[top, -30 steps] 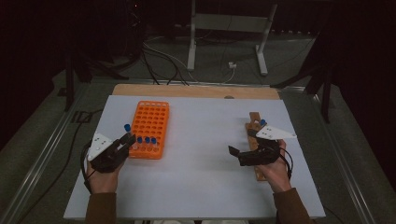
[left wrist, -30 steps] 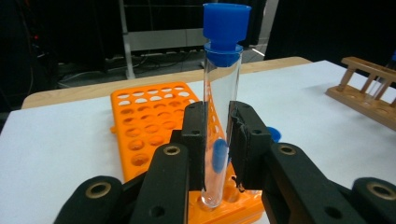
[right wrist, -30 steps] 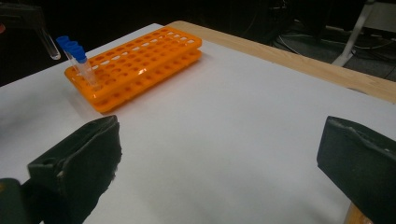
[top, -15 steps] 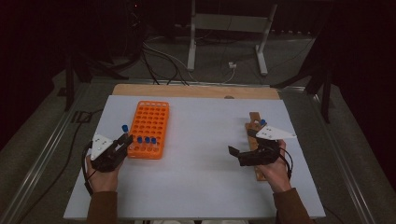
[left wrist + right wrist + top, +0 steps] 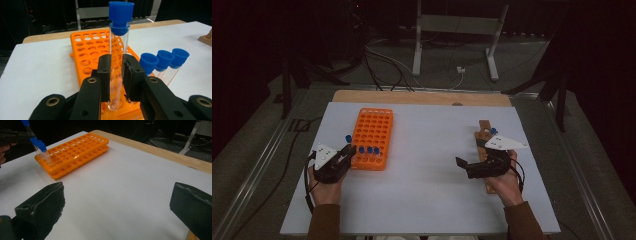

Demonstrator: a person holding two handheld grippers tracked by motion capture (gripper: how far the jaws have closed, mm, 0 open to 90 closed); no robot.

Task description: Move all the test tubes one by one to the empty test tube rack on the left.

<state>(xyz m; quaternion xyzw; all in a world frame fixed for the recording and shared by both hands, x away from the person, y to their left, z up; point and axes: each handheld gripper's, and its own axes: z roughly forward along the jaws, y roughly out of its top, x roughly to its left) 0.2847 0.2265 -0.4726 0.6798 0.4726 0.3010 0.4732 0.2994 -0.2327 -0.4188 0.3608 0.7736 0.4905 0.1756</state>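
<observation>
L gripper [image 5: 116, 75] pinching blue-capped tube [image 5: 118, 50] upright, maybe in orange rack [image 5: 85, 50], R gripper [image 5: 117, 205] spread

One orange rack [image 5: 373, 138] lies left of centre in the high view. Four blue-capped tubes: three standing in the rack [image 5: 163, 61], one between black fingers [image 5: 118, 55]. One wooden rack [image 5: 485, 132] at the right holds one blue-capped tube [image 5: 493, 131]. Two grippers.

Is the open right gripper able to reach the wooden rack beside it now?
Probably yes: the right gripper is open and holds nothing, and the wooden rack lies right beside that hand, with nothing between them.
</observation>
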